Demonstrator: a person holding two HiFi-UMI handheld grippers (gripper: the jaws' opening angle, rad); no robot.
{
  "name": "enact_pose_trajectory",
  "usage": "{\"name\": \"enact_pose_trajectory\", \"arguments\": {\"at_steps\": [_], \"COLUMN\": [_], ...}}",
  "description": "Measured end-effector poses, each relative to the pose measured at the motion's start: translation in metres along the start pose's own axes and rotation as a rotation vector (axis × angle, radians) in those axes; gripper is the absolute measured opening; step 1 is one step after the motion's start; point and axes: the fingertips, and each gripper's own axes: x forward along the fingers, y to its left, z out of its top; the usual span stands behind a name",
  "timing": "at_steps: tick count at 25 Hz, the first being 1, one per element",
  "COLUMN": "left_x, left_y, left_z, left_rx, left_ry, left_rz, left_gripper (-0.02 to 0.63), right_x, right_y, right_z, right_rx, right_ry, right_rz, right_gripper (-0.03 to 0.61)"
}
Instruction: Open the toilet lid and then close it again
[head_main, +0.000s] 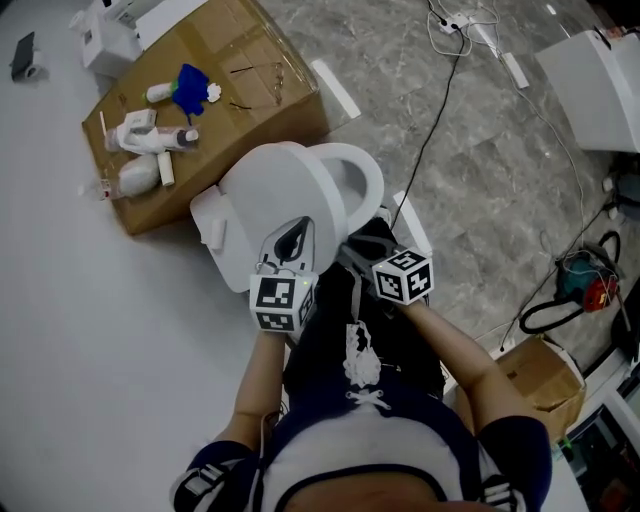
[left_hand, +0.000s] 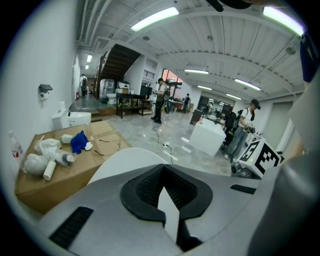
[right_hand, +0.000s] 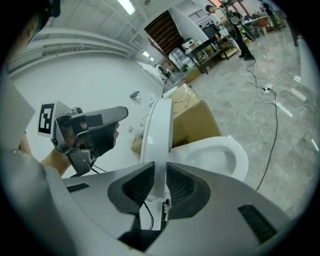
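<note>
On the left, a cardboard box (head_main: 255, 75) sits just beside the toilet, carrying white bottles (head_main: 140, 135) and a blue object (head_main: 190, 88). It is apart from our work and plays no part in it.

Next to it the toilet lid (head_main: 275, 195) stands raised and tilted, lifted off the bowl (head_main: 365, 180) with the seat opening exposed. We judge the task to be midway, the lid being swung on its hinge, though we cannot tell whether it is going up or down.

Our left gripper (left_hand: 163, 175) has its jaws pressed together and clamps nothing. It sits at the lid's broad outer face, which fills the space just beyond its tips. We take it as a flat brace to keep the panel from swinging freely. Whether the tips actually touch the plastic we cannot tell.

Our right gripper (right_hand: 160, 172) does the holding. Its jaws are only narrowly parted because the lid's thin front edge stands between them, a ribbed pad squeezing each face. We judge that a pinch at the edge farthest from the hinge gives the best control.

Farther right, a black cable (head_main: 440, 110) trails across the marbled floor, well apart.
</note>
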Motion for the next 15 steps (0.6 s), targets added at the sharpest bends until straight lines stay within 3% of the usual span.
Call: {"name": "enact_pose_trajectory", "arguments": {"at_steps": [15], "left_x": [0.034], "left_y": [-0.014], "left_z": [-0.03], "left_rx": [-0.001], "left_ry": [0.11], "left_rz": [-0.062], "left_gripper": [0.007], "right_x": [-0.003], "right_y": [-0.067], "right_z": [-0.012], "right_rx": [0.1], "right_ry": [0.032], "right_rz": [-0.056], "right_gripper": [0.046]}}
